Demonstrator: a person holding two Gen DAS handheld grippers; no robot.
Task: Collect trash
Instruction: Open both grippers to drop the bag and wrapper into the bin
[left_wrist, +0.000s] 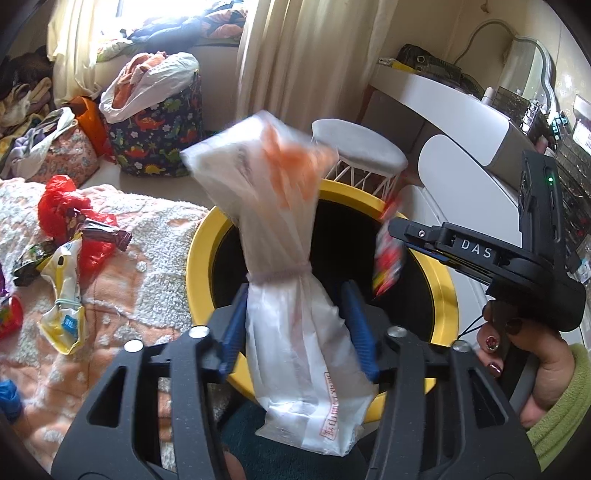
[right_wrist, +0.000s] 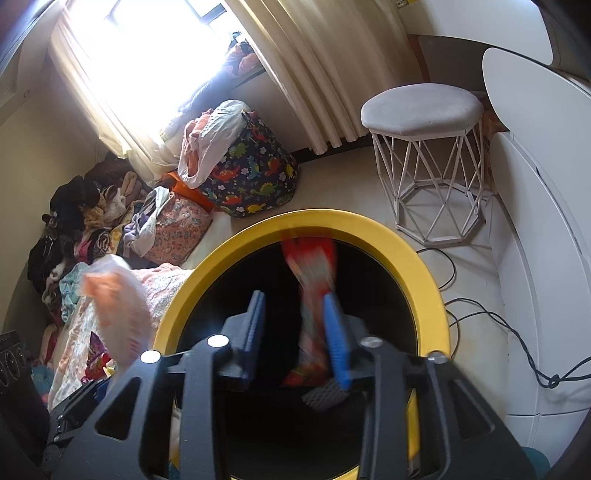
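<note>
Both tongs standing apart over yellow-rimmed round black bin (left_wrist: 441, 280): left tongs (left_wrist: 295, 325) loosing tied translucent white plastic bag (left_wrist: 284, 236), right tongs (right_wrist: 295, 332) loosing red snack wrapper (right_wrist: 314, 280); long bag risking catching rim, tipping onto bed.

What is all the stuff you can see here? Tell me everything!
bin: one, yellow rim, black inside, beside the bed
white bag: one, see-through with orange print, between the left jaws over the bin
red wrapper: one, red, blurred, against the right gripper's blue pad, above the bin
wrappers: several, red, yellow, brown, on the blanket
blanket: one, peach and white, left of the bin
stool: one, white wire, behind the bin
dinosaur basket: one, dark, by the curtain
left gripper: one, black, blue pads
right gripper: one, black
hand: one, green sleeve, holding the right gripper
</note>
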